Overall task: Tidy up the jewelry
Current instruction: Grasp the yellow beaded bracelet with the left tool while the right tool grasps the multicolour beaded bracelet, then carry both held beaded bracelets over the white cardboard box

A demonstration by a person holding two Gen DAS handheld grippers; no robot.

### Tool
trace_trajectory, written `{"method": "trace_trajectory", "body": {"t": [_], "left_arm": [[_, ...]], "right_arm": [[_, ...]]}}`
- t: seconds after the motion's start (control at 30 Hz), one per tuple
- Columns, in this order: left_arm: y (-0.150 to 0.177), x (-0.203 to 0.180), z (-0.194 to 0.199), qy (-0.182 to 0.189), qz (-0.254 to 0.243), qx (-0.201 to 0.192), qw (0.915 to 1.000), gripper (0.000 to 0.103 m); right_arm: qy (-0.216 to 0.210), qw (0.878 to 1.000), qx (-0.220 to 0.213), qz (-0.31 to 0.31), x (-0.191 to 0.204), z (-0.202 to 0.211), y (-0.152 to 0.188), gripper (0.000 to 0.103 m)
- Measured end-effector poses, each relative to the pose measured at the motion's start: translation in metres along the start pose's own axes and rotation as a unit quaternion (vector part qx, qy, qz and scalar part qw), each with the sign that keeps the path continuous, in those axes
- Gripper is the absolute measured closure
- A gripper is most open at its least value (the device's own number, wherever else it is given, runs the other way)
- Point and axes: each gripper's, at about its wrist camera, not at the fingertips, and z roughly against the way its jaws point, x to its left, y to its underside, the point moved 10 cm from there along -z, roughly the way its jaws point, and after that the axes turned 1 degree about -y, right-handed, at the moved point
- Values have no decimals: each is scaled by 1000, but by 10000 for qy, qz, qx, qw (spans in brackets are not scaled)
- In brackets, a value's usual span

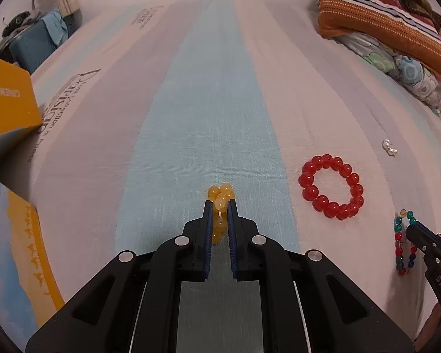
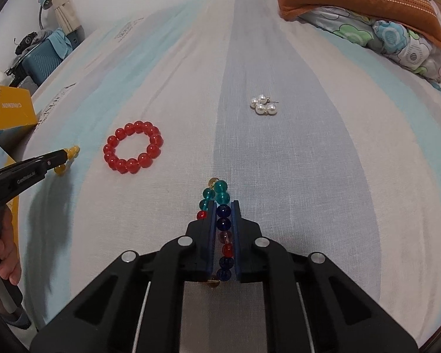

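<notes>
Striped bed (image 1: 220, 103), folded quilts (image 2: 367, 8)

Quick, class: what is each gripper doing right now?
Left gripper: closed on the yellow bead bracelet.
Right gripper: closed on the multicolored bead bracelet.

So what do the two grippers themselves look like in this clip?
Both match: the left gripper and right gripper have matte black angular bodies, round silver pivot pins and fingers lined with ribbed blue pads. Thin pale lines, possibly cables, run back along each body. White lettering marks their sides. A bare hand holds the left one; no sleeve shows.
</notes>
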Motion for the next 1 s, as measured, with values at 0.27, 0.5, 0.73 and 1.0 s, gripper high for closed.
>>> {"method": "trace_trajectory", "body": {"t": [0.27,0.5,0.73,1.0], "left_arm": [[-1,-2,20,14,0,-96,10000,94],[-1,-2,42,-11,9,-196,9998,94],[-1,3,66,-54,76,-292,9995,94],[8,10,95,-66,129,-372,9992,94]], "right_arm": [[-158,9997,-164,-24,3,12,-3,94],[-251,9993,-291,-29,4,23,-3,94],[-319,9985,-450,14,12,42,-5,94],[-206,9980,-579,113,21,62,-9,94]]}}
